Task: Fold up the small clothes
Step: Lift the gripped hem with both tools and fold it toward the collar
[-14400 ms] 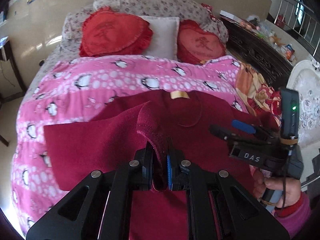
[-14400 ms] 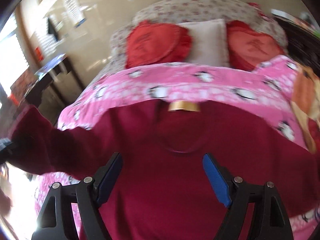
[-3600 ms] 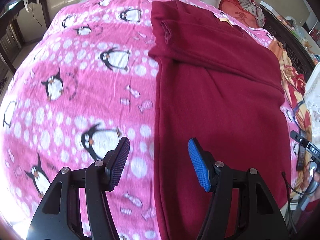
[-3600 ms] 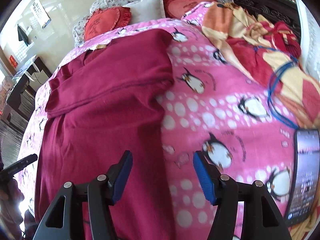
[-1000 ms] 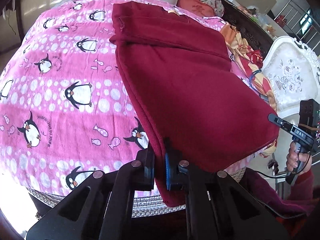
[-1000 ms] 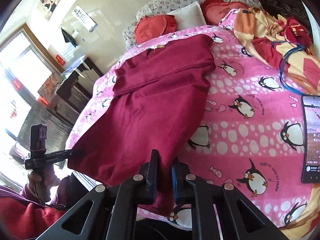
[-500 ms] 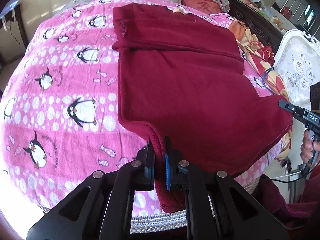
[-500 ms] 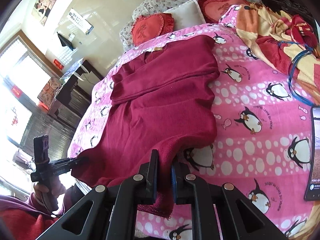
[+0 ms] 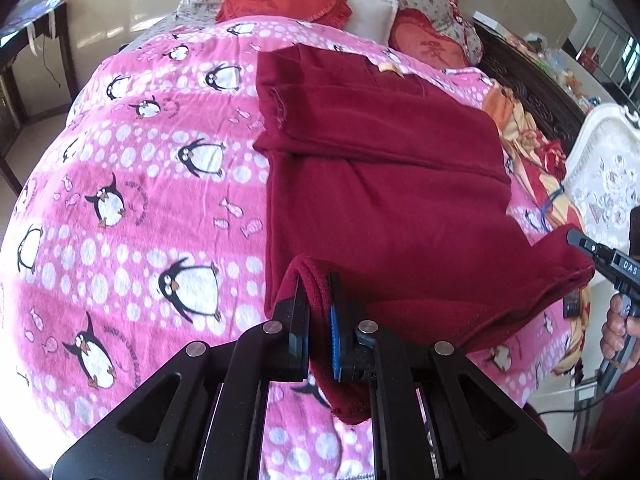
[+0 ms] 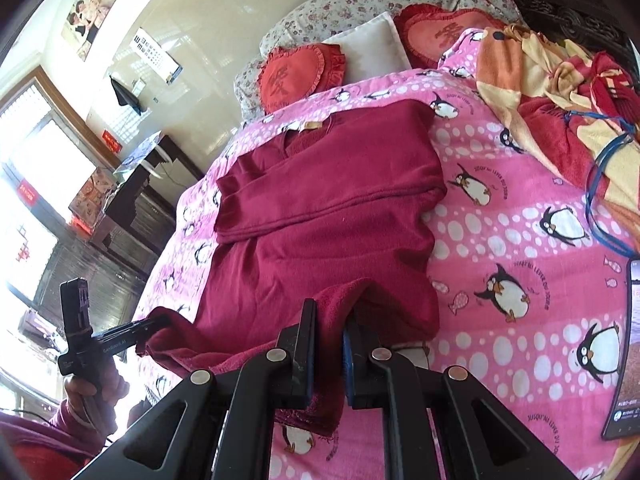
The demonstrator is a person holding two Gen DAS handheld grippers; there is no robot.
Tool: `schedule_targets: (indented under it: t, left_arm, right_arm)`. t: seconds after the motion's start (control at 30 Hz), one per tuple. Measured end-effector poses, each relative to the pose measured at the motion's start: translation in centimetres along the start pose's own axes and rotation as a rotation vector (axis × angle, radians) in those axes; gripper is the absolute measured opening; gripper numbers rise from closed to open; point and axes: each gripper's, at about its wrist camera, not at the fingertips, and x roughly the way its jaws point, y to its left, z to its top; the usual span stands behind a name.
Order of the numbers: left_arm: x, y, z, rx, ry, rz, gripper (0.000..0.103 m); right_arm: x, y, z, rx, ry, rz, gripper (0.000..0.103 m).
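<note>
Maroon sweater (image 9: 384, 208), sleeves folded, hem corners pinched by both closed hand-held grippers (image 9: 318, 312) (image 10: 330, 344)

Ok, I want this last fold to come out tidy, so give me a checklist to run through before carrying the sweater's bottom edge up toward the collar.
1. Left gripper shut on the hem of the sweater: ok.
2. Right gripper shut on the other hem corner: ok.
3. Hem lifted off the penguin blanket between the two grips: ok, though it sags in the middle.
4. Sleeves already folded across the chest, lying flat: ok.
5. Landing area near the collar label free of other things: ok.
6. Phone and blue cord apart from the sweater: ok.
7. Both corners gripped at equal depth: cannot tell.
</note>
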Motion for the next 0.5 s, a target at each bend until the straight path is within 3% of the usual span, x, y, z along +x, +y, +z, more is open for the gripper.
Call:
schedule_targets:
  t: [0.5]
  left_arm:
    - [1.0,0.0,8.5,-0.023,-0.161,0.056,0.007]
  right_arm:
    - [2.7,0.7,7.8,-0.036,-0.117,-0.038,0.010]
